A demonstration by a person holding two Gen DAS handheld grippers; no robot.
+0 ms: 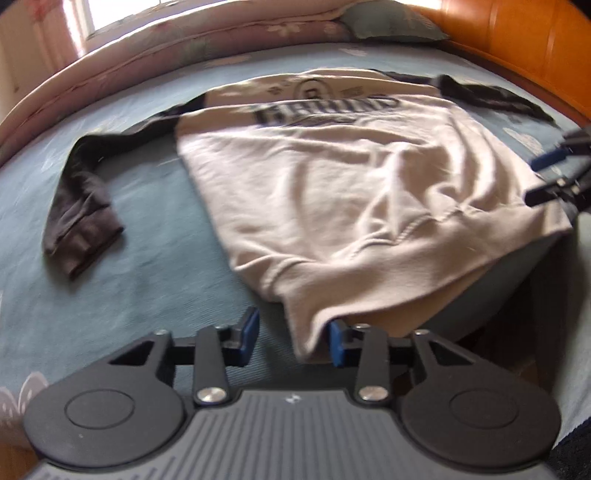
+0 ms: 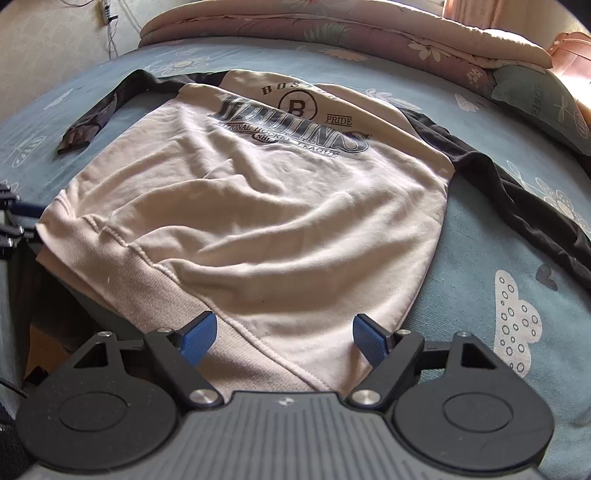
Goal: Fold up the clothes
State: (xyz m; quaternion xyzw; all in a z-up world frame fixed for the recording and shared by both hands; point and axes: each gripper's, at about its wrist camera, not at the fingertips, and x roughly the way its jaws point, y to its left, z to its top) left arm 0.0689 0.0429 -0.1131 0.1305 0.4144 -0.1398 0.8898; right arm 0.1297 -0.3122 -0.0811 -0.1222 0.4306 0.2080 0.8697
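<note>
On the bed (image 2: 480,236), a cream sweatshirt (image 2: 258,206) with dark sleeves lies spread front-up on the blue flowered sheet (image 1: 155,258), "BRUINS" print toward 12 o'clock, ribbed hem toward 6.

Left wrist view: left gripper (image 1: 293,338) at 6 o'clock, jaws wide apart. One hem corner hangs down between the blue pads (image 1: 249,330) and lies against the right-hand one; nothing is clamped. Hem is lifted off the sheet at 4 o'clock, shadow and gap under it. One dark sleeve (image 1: 81,206) bends down at 9 o'clock, cuff flat on the sheet. The other sleeve (image 1: 491,98) stretches out at 1 o'clock. The right gripper's fingers show at 3 o'clock, at the hem's far corner; contact can't be judged, frame is blurred.

Right wrist view: right gripper (image 2: 284,341) at 6 o'clock, jaws wide, hem band running between the fingers, not pinched. Sweatshirt fills the centre, wrinkled across the belly. Sleeves run out at 10 and 3 o'clock. The left gripper's tip is at 9 o'clock by the hem's other corner.

Folded quilt (image 2: 332,33) along the far edge at 12 o'clock, pillow (image 2: 535,107) at 2. Orange headboard (image 1: 517,40) at 1 o'clock in the left view.
</note>
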